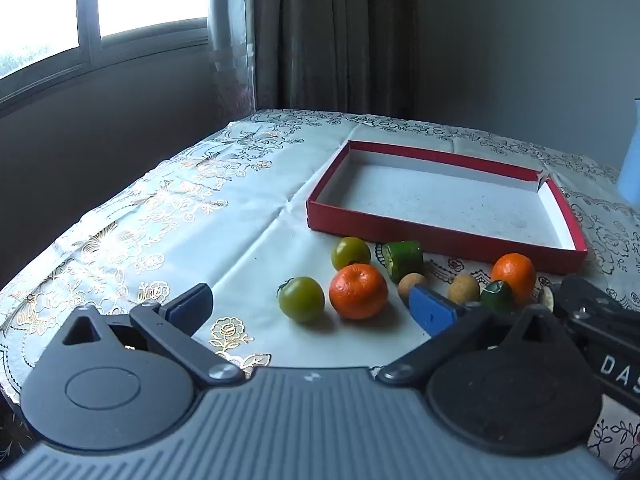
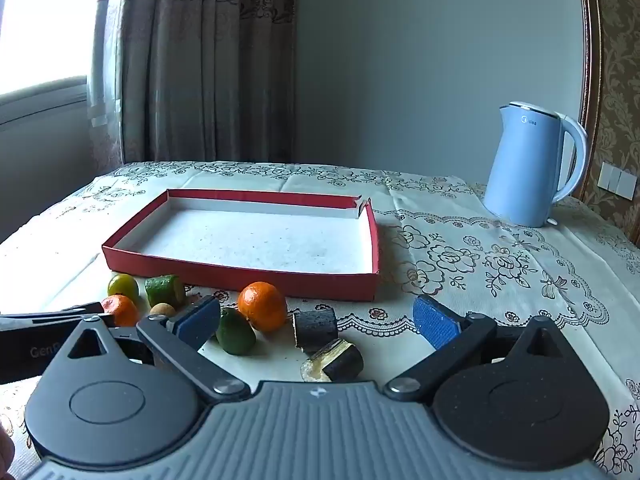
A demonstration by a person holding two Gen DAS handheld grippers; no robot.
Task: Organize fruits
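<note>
A shallow red box (image 1: 440,236) (image 2: 240,274) with a bare white floor lies on the tablecloth. Fruits sit in a loose row in front of it: two green tomatoes (image 1: 302,299) (image 1: 351,253), two oranges (image 1: 358,290) (image 1: 513,273) (image 2: 263,306), a green cut piece (image 1: 405,260) (image 2: 164,290), small tan fruits (image 1: 463,288), a small green fruit (image 2: 235,334) and two dark cut pieces (image 2: 316,326) (image 2: 338,362). My left gripper (image 1: 312,312) is open just short of the fruits. My right gripper (image 2: 316,322) is open, with the dark pieces ahead of its fingers.
A pale blue electric kettle (image 2: 528,168) stands at the back right of the table. Curtains and a window are behind the table's far left. The floral tablecloth (image 1: 160,208) drops off at the left edge.
</note>
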